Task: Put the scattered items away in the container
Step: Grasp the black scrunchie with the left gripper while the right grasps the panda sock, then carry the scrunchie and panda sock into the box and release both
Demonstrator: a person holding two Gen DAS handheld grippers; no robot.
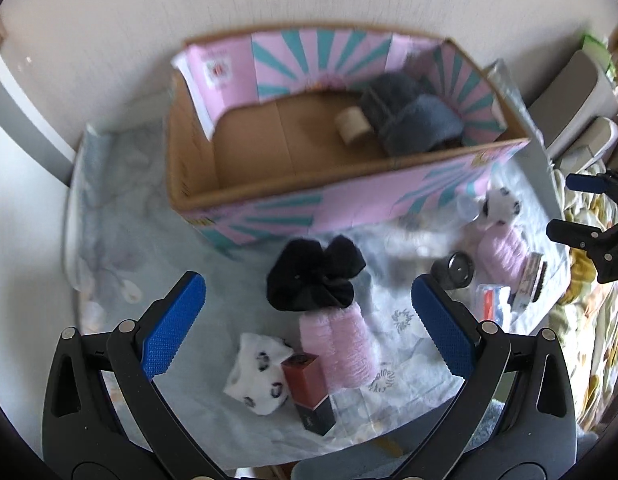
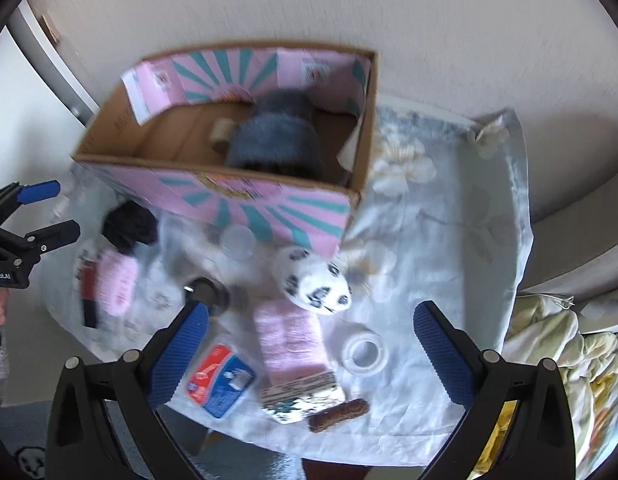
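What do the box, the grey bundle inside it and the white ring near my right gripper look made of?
Box: corrugated cardboard, brown raw inside, printed outside.
Grey bundle: fuzzy fleece-like fabric, matte nap.
White ring: likely a tape roll; the blur leaves it open.

Left gripper (image 1: 309,312) hovering wide open above black cloth (image 1: 315,276). Near it, pink sock (image 1: 343,346), spotted sock (image 1: 259,374) and red box (image 1: 309,390) on the table (image 1: 121,240). Far side, box (image 1: 269,208) holding grey slippers (image 1: 409,118) and roll (image 1: 353,126).

Box (image 1: 269,208) left half free; grey slippers (image 1: 413,120) fill right; socks, tape crowd front.
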